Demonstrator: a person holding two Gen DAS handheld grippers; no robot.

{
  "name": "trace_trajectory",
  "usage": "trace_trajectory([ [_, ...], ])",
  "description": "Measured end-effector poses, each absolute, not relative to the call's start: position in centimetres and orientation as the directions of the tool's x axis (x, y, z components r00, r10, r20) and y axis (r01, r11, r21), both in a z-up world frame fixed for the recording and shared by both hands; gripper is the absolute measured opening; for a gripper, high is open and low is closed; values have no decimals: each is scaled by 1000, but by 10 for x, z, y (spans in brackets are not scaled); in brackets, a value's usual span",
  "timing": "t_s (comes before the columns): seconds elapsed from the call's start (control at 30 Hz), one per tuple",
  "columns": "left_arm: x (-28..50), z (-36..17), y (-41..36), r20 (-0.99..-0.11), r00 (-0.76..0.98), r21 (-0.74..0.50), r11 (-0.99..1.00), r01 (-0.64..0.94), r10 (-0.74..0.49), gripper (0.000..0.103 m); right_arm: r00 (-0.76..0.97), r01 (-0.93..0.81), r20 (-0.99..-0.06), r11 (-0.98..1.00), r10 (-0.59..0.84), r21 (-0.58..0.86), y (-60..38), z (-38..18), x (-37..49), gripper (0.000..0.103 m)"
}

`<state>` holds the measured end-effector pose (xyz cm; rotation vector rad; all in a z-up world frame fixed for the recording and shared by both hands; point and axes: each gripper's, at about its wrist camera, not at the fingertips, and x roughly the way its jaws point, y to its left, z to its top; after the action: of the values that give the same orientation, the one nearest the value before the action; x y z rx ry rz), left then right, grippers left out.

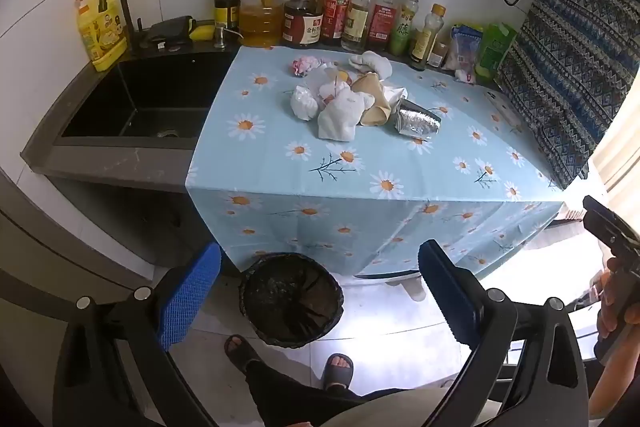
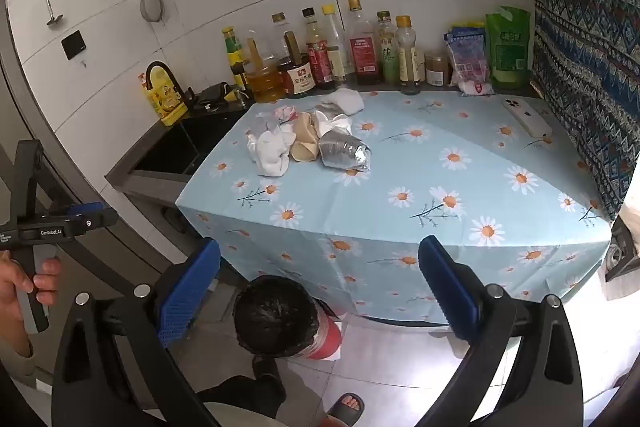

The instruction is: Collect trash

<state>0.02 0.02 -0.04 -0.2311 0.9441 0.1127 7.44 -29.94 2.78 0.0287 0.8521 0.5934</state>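
Observation:
A heap of trash lies at the back of the daisy tablecloth (image 1: 360, 179): crumpled white tissues (image 1: 340, 117), a tan paper cone (image 1: 374, 99), a pink wad (image 1: 304, 65) and a crushed silver foil cup (image 1: 418, 125). The same heap (image 2: 304, 143) and foil cup (image 2: 346, 151) appear in the right wrist view. A bin with a black liner (image 1: 292, 301) (image 2: 280, 315) stands on the floor in front of the table. My left gripper (image 1: 320, 267) and right gripper (image 2: 318, 267) both hang open above the bin, well short of the heap, with nothing between the blue pads.
Sauce and oil bottles (image 1: 304, 3) line the wall behind the heap. A black sink (image 1: 140, 99) lies to the left. A white phone (image 2: 528, 117) rests at the table's far right, beside a patterned cloth (image 2: 580, 47). A person's sandalled feet (image 1: 338, 371) stand by the bin.

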Motion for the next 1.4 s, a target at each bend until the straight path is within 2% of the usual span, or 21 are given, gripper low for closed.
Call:
trace_trajectory([
  [0.27, -6, 0, 4, -806, 591, -151, 968, -200, -4, 96, 491, -485, -670, 814, 557, 321, -305, 27, 76, 98],
  [0.47, -10, -2, 4, -801, 599, -138, 970, -201, 11, 96, 495, -487, -702, 833, 512, 264, -298, 26, 77, 98],
  [1.4, 2, 5, 5, -812, 582, -100, 969, -226, 51, 96, 466, -508, -701, 812, 540, 287, -295, 16, 89, 98],
])
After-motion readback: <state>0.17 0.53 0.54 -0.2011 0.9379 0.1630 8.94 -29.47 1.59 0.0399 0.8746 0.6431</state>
